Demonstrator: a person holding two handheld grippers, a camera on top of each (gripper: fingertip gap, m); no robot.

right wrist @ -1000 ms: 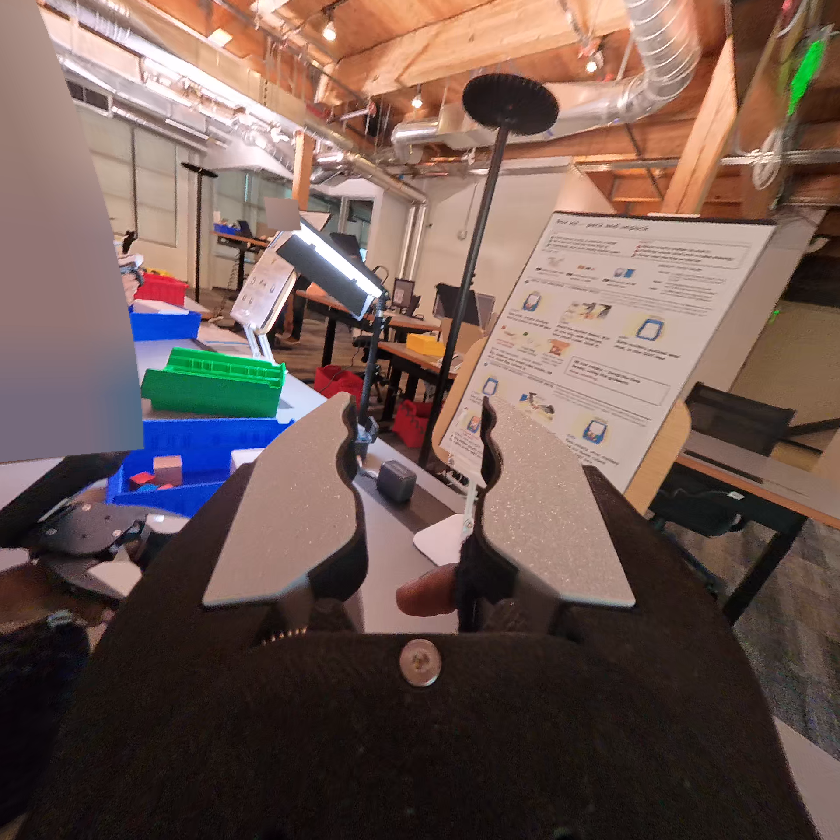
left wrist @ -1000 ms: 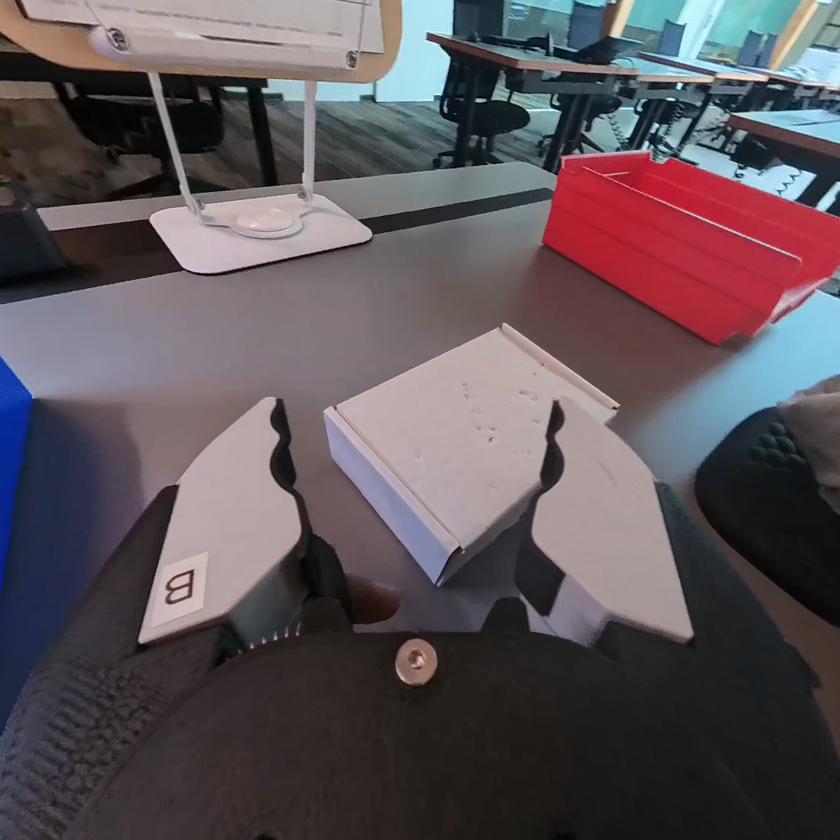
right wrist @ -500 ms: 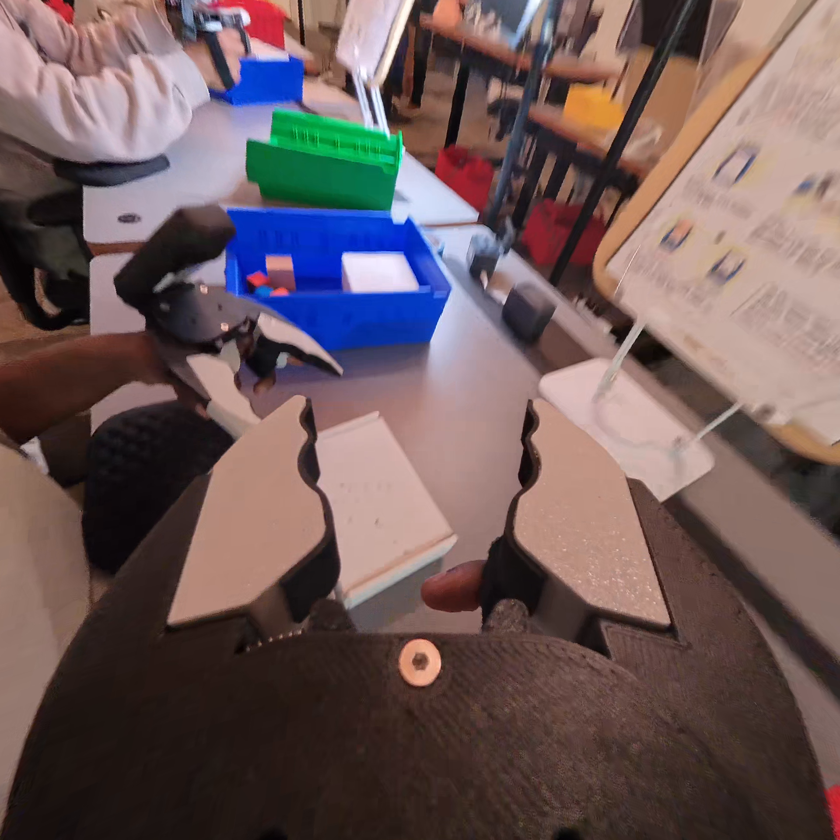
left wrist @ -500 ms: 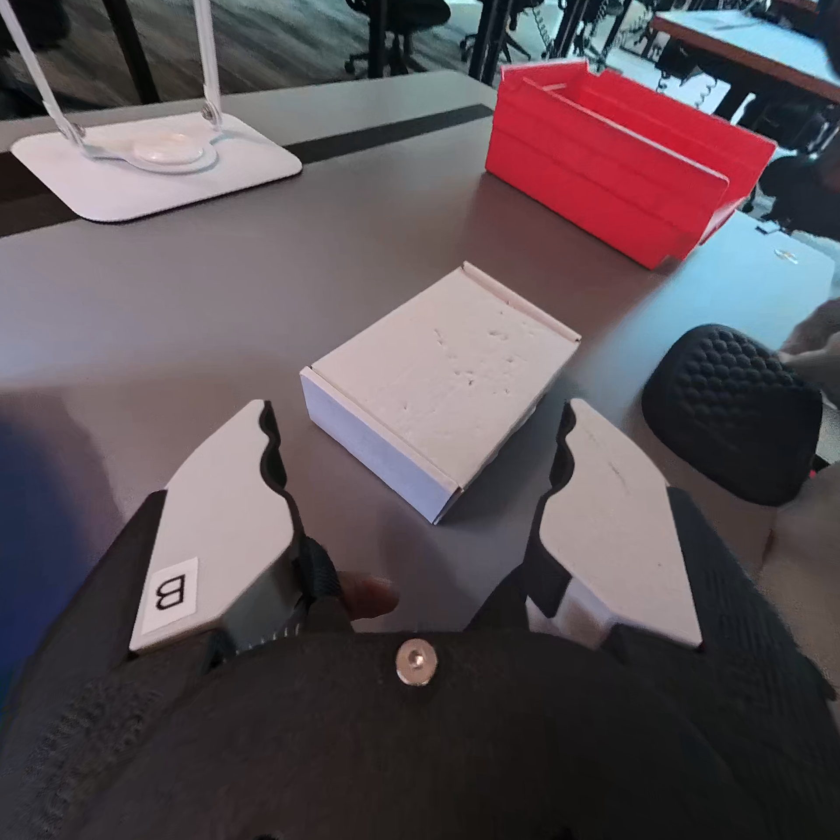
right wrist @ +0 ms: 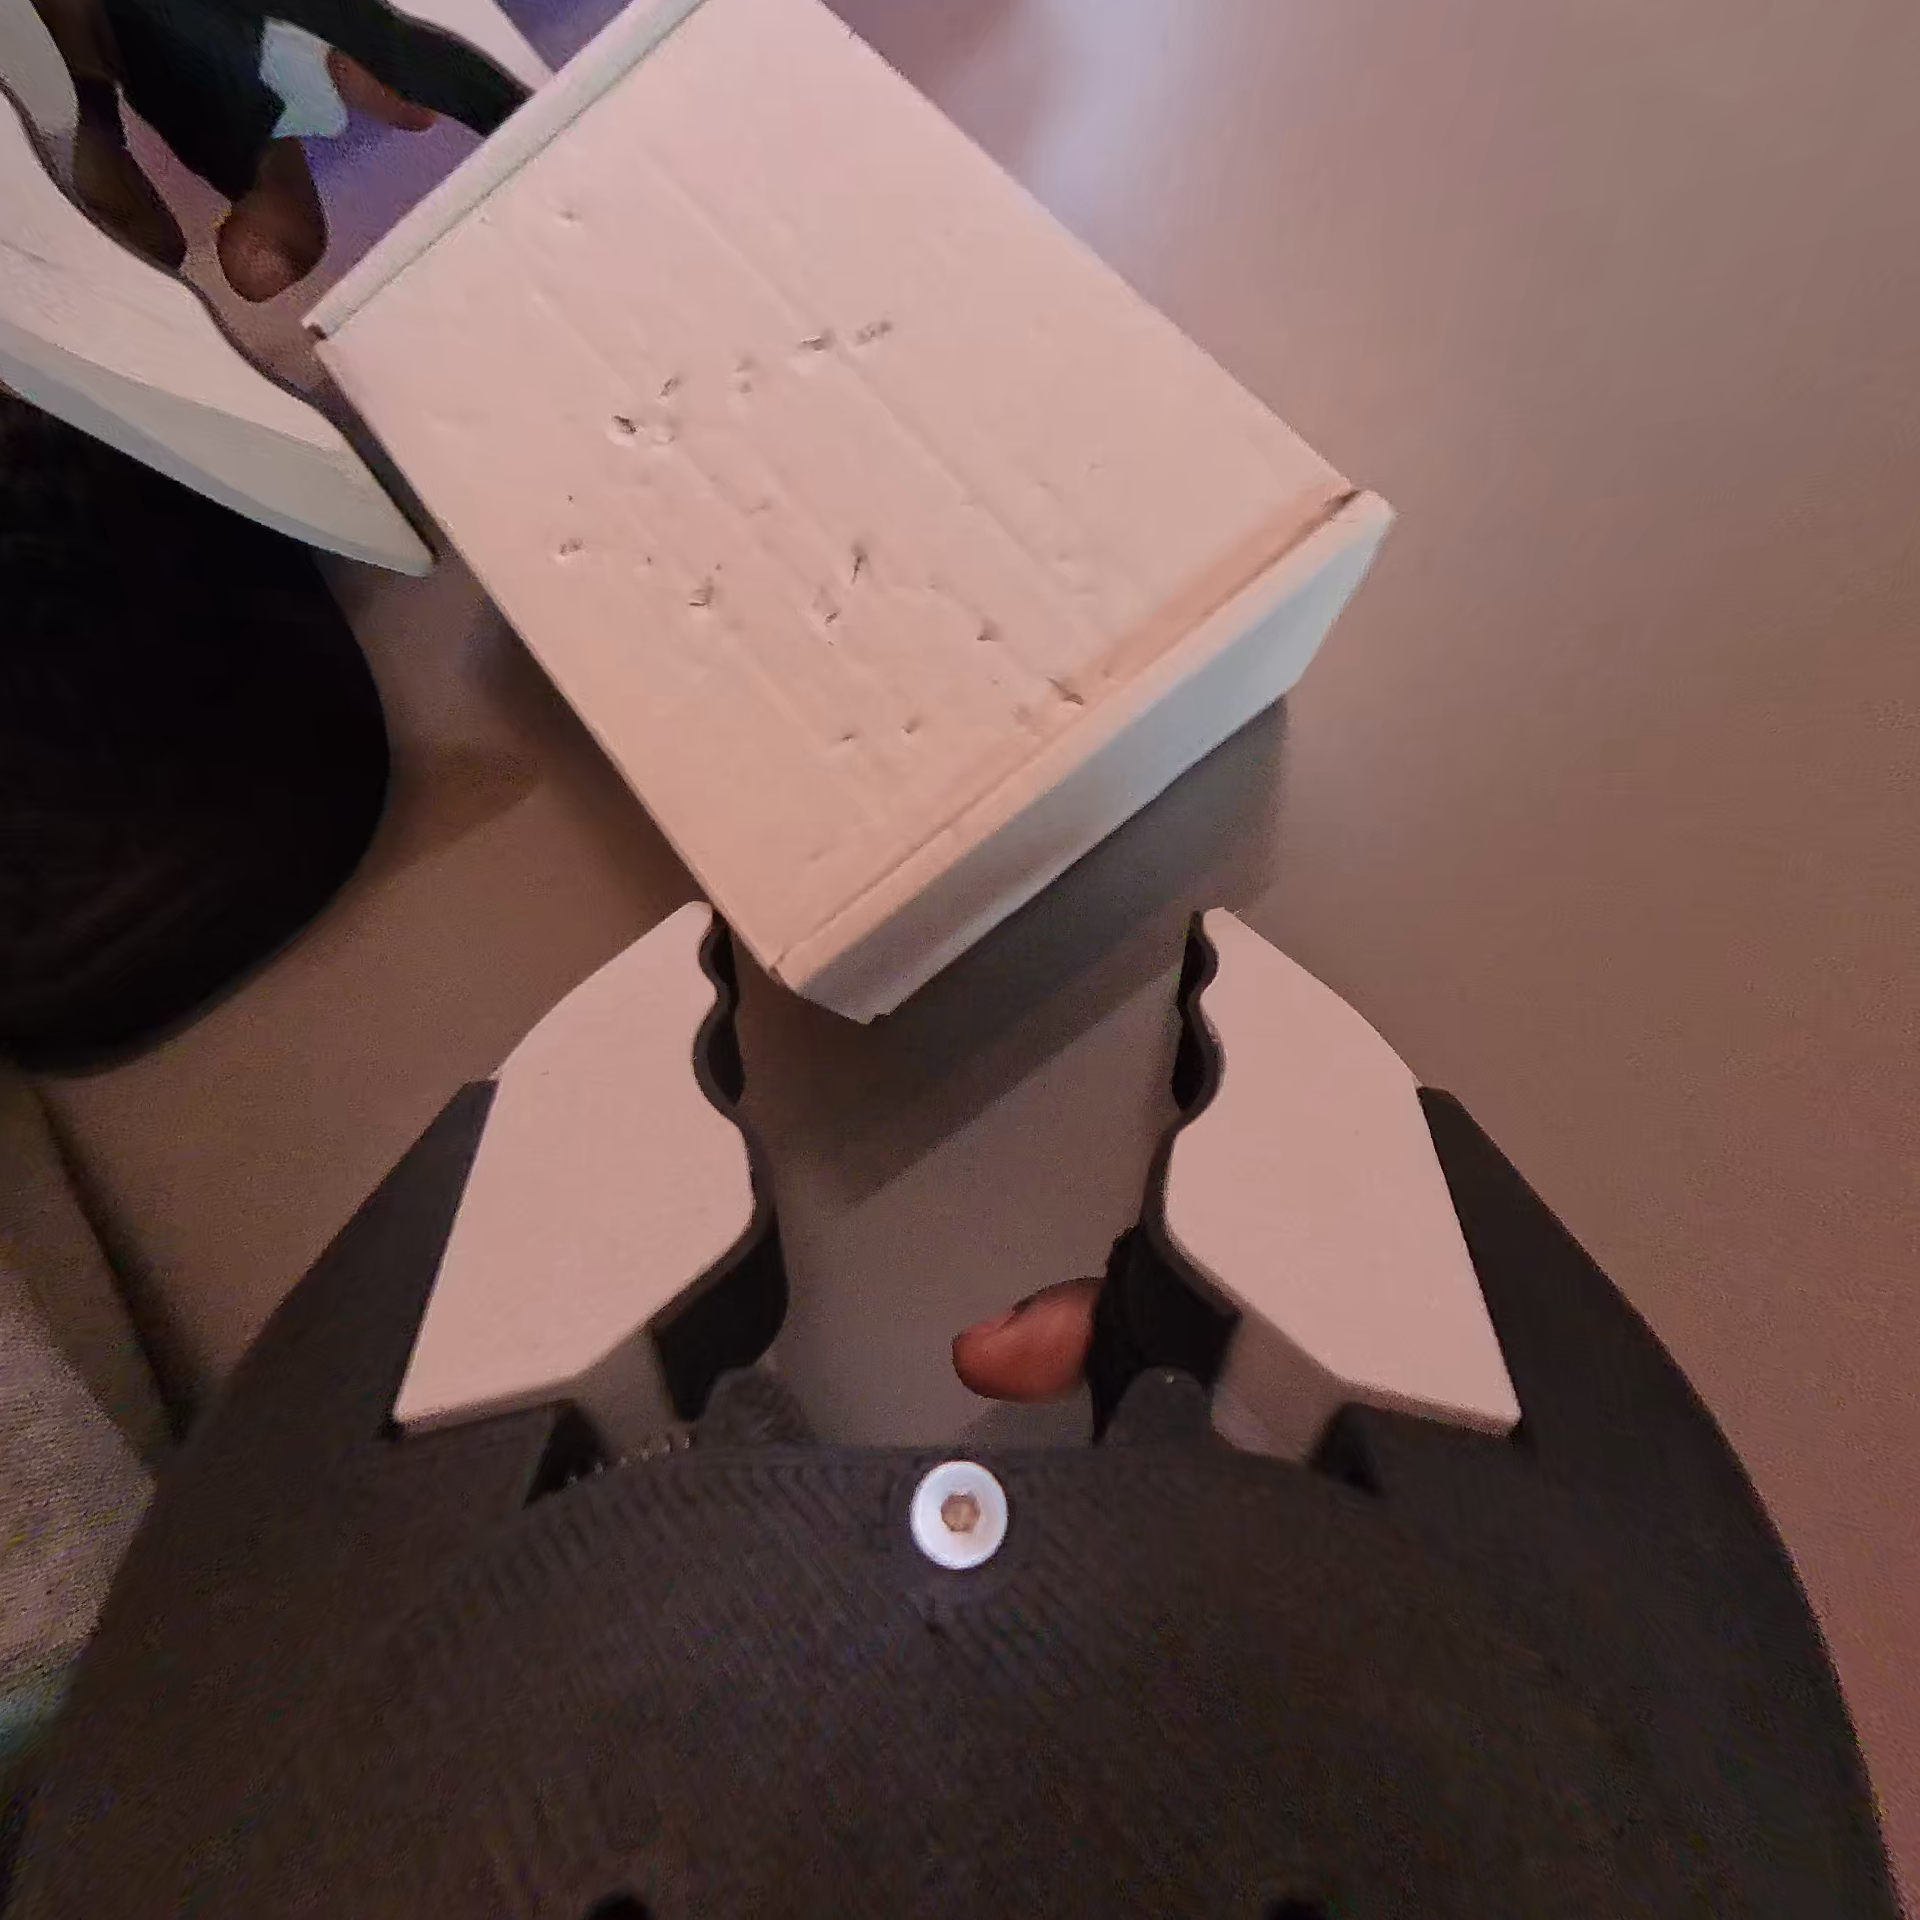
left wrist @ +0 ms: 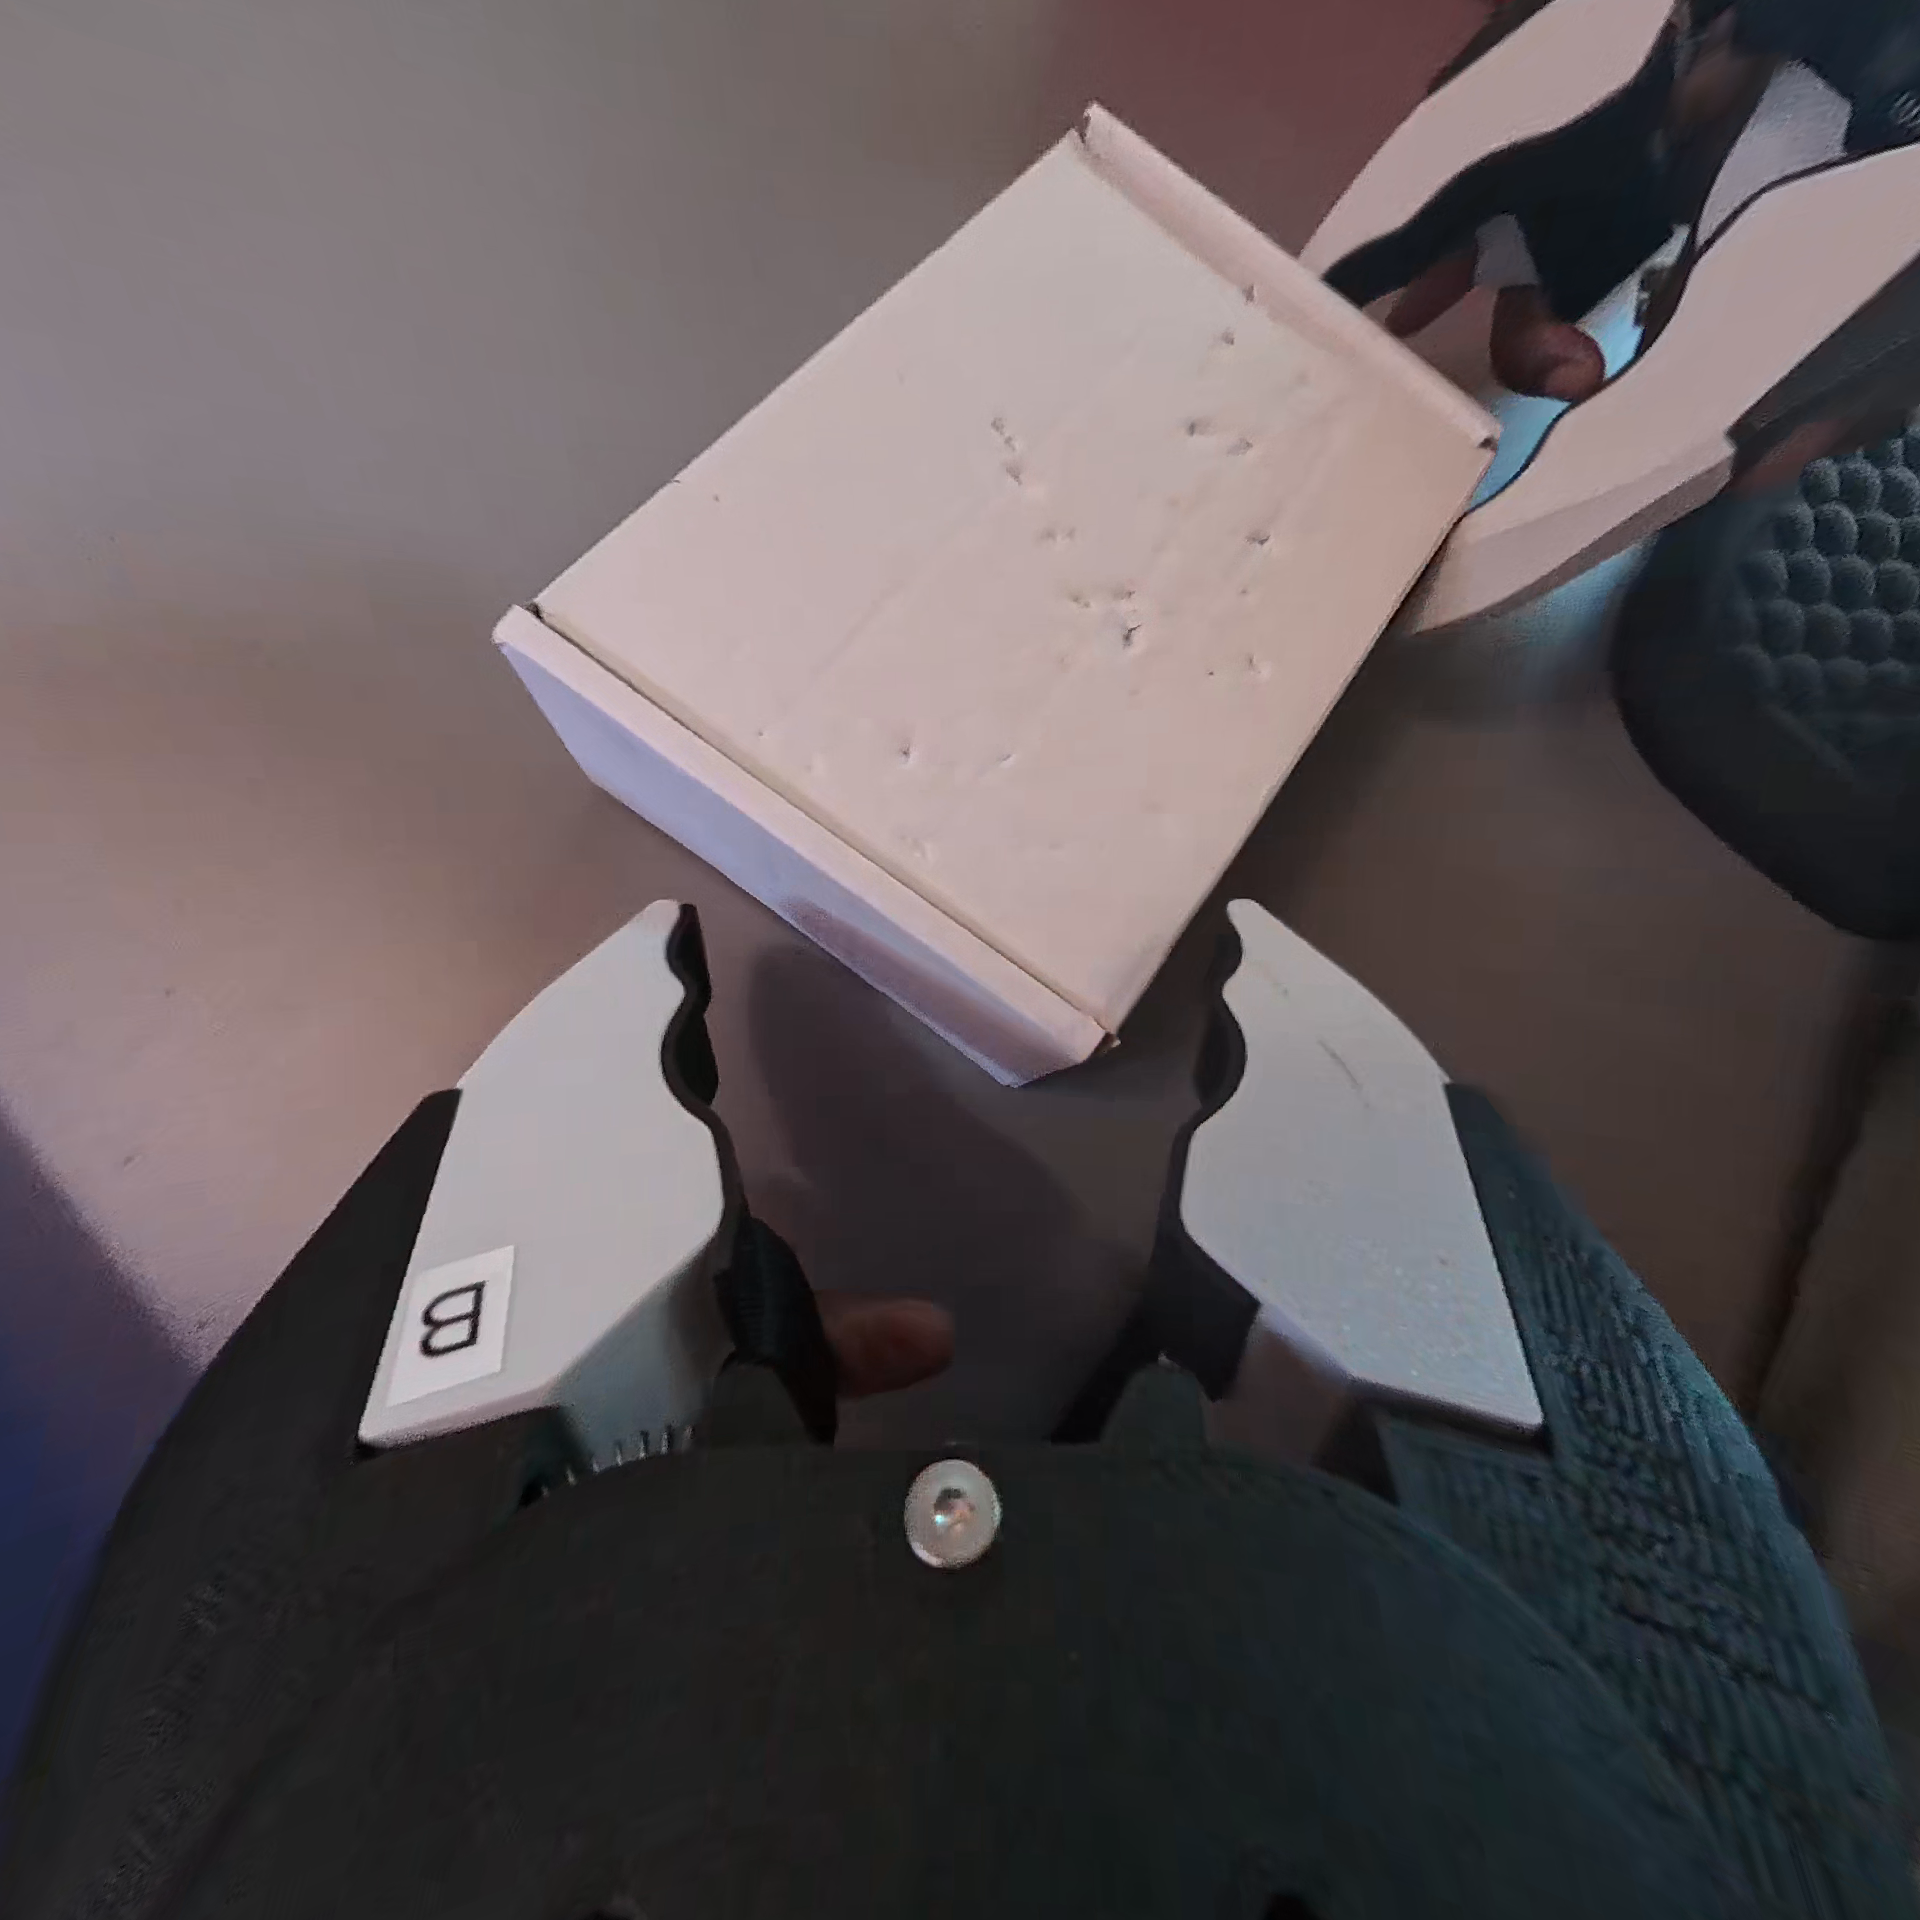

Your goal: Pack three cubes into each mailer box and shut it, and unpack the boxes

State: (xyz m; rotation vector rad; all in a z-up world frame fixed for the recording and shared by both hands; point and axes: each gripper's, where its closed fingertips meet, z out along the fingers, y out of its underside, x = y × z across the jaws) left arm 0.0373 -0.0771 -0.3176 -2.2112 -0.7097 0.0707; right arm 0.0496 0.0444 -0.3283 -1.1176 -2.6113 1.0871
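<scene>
A closed white cardboard mailer box with a dented lid lies flat on the grey table. My left gripper is open and empty, hovering over the box's near corner and pointing down at it. My right gripper is open and empty above the opposite corner of the same box. Each gripper shows in the other's view at the box's far side: the right gripper in the left wrist view, the left gripper in the right wrist view. No cubes are in view.
The grey table surrounds the box. A black textured rounded object sits at the table's edge beside the box; it also shows in the right wrist view.
Both grippers have tilted down from looking across the room to looking straight at the box, closing in from opposite sides. The right gripper's jaws have opened wider. The box has not moved.
</scene>
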